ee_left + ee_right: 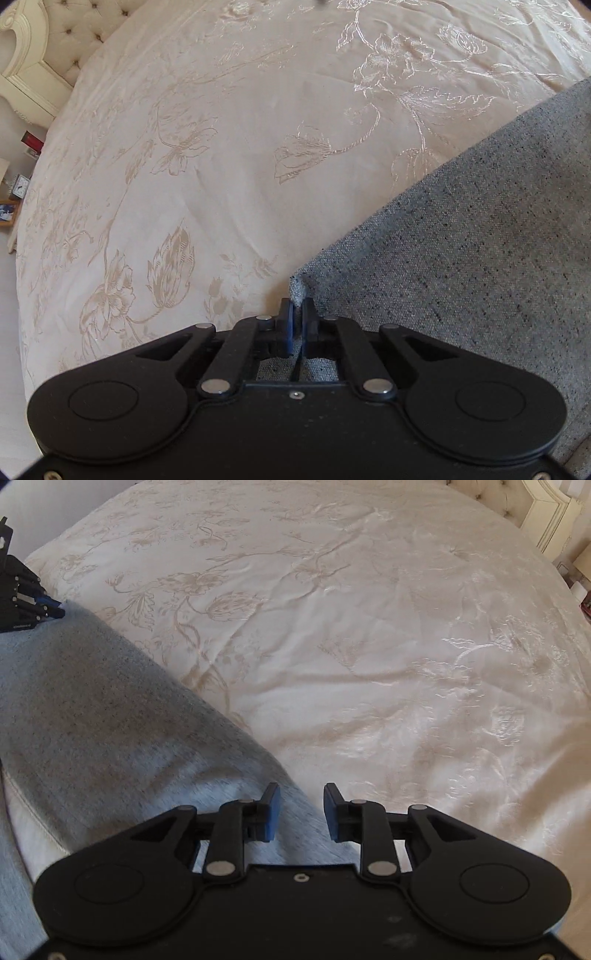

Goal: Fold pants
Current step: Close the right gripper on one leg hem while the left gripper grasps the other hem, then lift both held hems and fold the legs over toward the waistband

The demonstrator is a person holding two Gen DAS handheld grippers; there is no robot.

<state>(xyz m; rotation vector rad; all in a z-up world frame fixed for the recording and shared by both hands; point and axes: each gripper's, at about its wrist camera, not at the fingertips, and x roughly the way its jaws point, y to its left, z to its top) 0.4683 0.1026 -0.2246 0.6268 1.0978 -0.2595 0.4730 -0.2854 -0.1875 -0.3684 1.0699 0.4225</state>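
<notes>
Grey knit pants [461,236] lie on the bed at the right of the left wrist view. My left gripper [297,310] is shut on a corner of the pants, and the cloth stretches away from it to the right. In the right wrist view the pants [96,709] cover the left side. My right gripper [301,805] is open, with its jaws over the pants' near edge and holding nothing. The left gripper also shows in the right wrist view [55,609], at the pants' far corner.
The bed has a cream bedspread [221,147] with floral embroidery, spreading wide beyond the pants [369,646]. A tufted headboard [70,33] stands at the far left. A nightstand with small items [18,188] is beside the bed.
</notes>
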